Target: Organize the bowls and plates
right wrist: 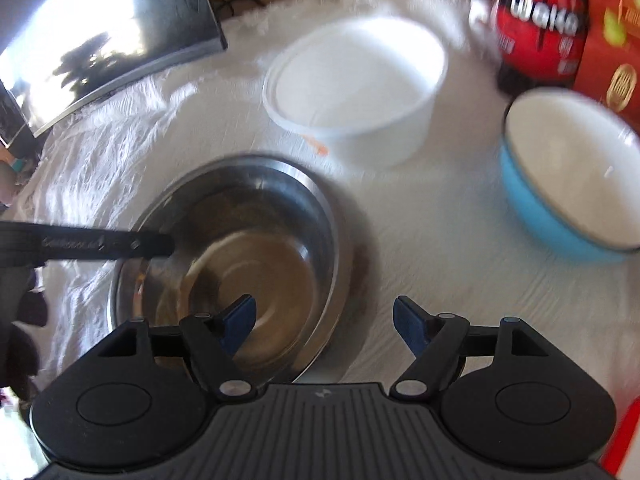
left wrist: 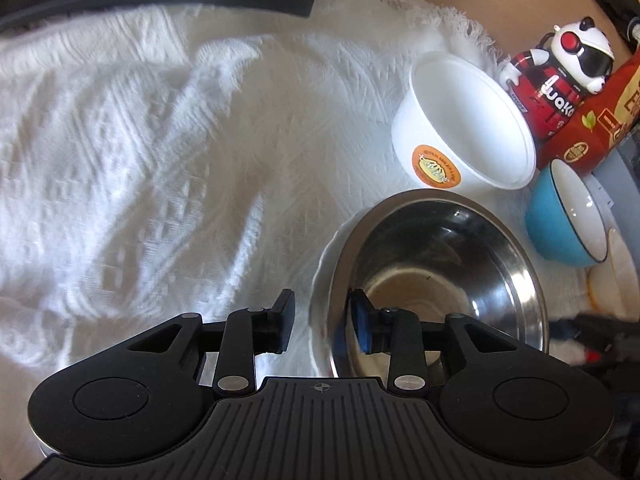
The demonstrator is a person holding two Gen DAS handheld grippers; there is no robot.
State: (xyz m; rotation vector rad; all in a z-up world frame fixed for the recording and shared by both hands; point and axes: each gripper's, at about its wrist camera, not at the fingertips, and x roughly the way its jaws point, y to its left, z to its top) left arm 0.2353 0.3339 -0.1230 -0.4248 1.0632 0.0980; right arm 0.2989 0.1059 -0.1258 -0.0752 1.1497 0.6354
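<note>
1. Steel bowl (left wrist: 436,280) sits in a white plate (left wrist: 320,280) on the cloth-covered counter (left wrist: 160,160).
2. Left gripper (left wrist: 320,320) fingers straddle its rim, not visibly clamped; right gripper (right wrist: 324,324) is released.
3. Risk: the slick rim slips out, or the plate is dragged along.

I seem to be in a home: ahead lies a white woven tablecloth (left wrist: 160,140) with a panda figurine (left wrist: 560,76) and a red box (left wrist: 600,128).
</note>
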